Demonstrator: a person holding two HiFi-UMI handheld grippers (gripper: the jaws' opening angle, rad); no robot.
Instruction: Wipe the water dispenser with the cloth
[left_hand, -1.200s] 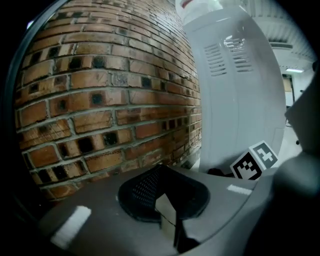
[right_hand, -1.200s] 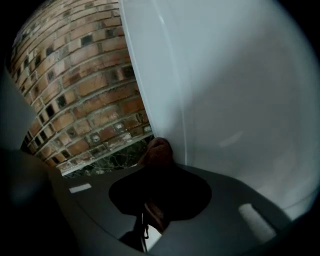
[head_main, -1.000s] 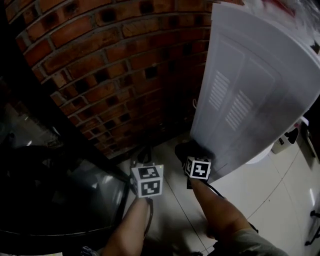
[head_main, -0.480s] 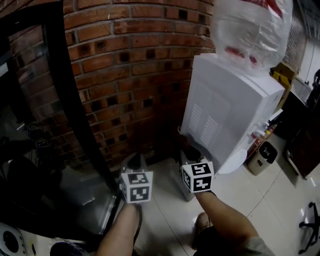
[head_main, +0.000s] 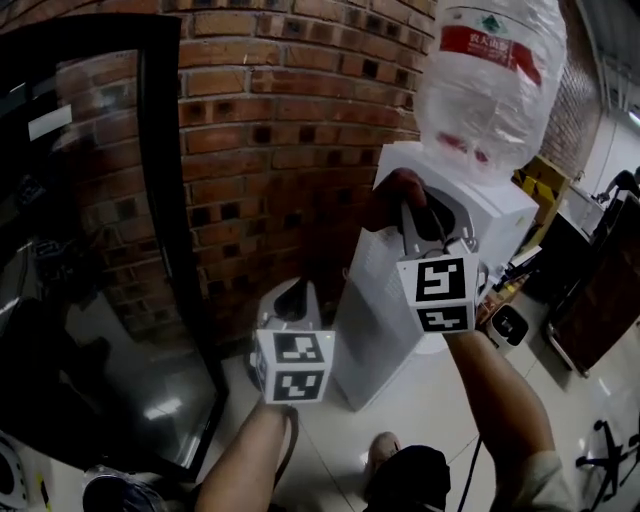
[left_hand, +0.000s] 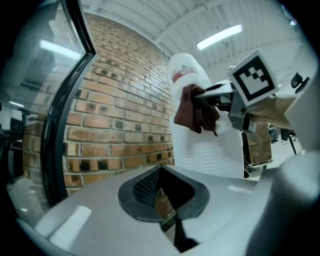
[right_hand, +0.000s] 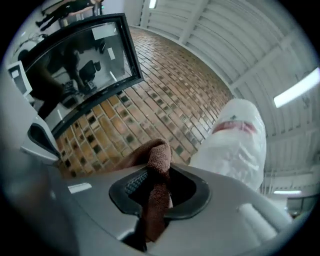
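Observation:
The white water dispenser (head_main: 450, 255) stands against the brick wall with a clear bottle (head_main: 490, 70) upside down on top. My right gripper (head_main: 415, 215) is up at the dispenser's top rear corner, just below the bottle. It is shut on a dark brown cloth (head_main: 390, 190), which bunches between the pads and hangs from them (right_hand: 157, 172). In the left gripper view the cloth (left_hand: 194, 107) dangles in front of the dispenser (left_hand: 210, 150). My left gripper (head_main: 295, 300) hangs lower and to the left, beside the dispenser's side. Its jaws (left_hand: 162, 200) stand a little apart and hold nothing.
A brick wall (head_main: 280, 150) runs behind the dispenser. A dark glass panel in a black frame (head_main: 90, 250) stands at the left. On the tiled floor to the right sits a small bin (head_main: 505, 325); dark furniture (head_main: 600, 290) is behind it. A shoe (head_main: 380, 455) shows below.
Both grippers have risen. The right one climbed with the cloth from the dispenser's foot to its top by the bottle. The left one rose less. The view has tilted up.

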